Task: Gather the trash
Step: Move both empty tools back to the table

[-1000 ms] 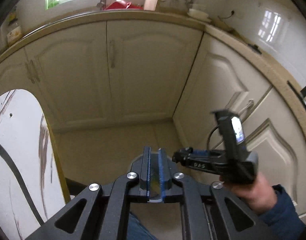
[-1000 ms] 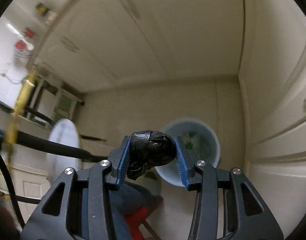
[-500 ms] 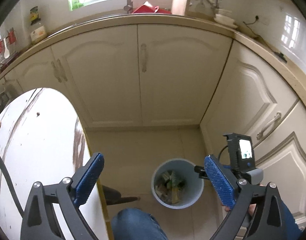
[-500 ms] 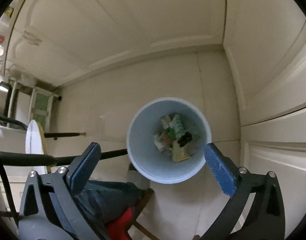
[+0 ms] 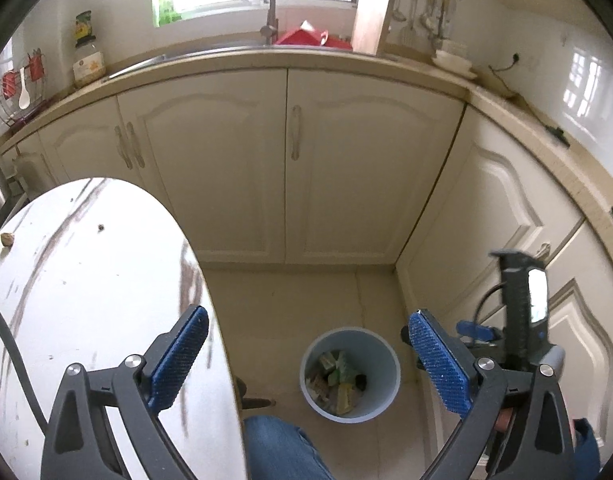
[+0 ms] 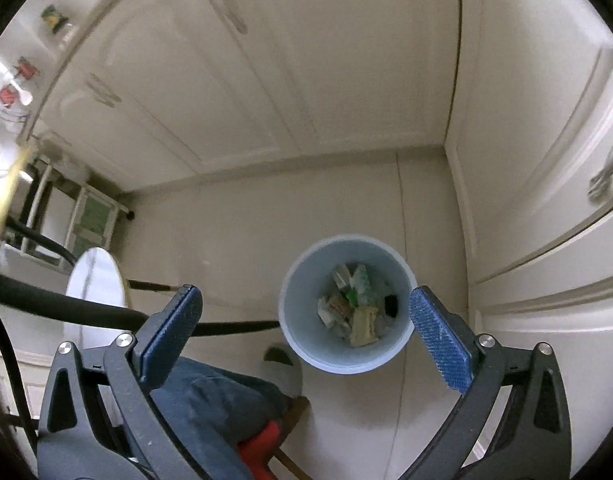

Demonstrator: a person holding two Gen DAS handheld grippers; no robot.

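- Cream kitchen cupboards (image 5: 346, 168) are seen along the back and right walls, meeting in a corner; a pale tiled floor (image 5: 306, 300) lies below them.
- At 12 o'clock in the left view, a sink with a tap (image 5: 271, 12) is set under a bright window; a red item (image 5: 306, 36) and a wooden board (image 5: 372, 16) are stood beside it.
- A jar (image 5: 86, 60) is placed on the counter at 10 o'clock.
- A white marbled round table (image 5: 86, 300) is seen at 8 o'clock in the left view, with a small crumb-like bit (image 5: 7, 239) near its far left edge.
- A pale blue bin (image 6: 348, 304) is stood on the floor near the cupboard corner, just beside the person's jeans-clad knee (image 5: 278, 448).
- Trash (image 6: 354, 312) is lying inside the bin: crumpled wrappers, green and tan scraps, one dark lump at the 3 o'clock side.
- The left gripper (image 5: 306, 360) is held spread wide, nothing between its blue pads (image 5: 440, 364); the bin is framed between them at 6 o'clock.
- The right gripper (image 6: 306, 340) is likewise spread wide and empty, pointed down over the bin; its jaws have just been opening.
- The right gripper is also seen in the left view at 4 o'clock, with a small lit screen (image 5: 536, 296) mounted on it.
- A black cable (image 6: 66, 308) is draped across the 9 o'clock side of the right view.
- A second white table top (image 6: 96, 280) is visible there; detail is blurred.
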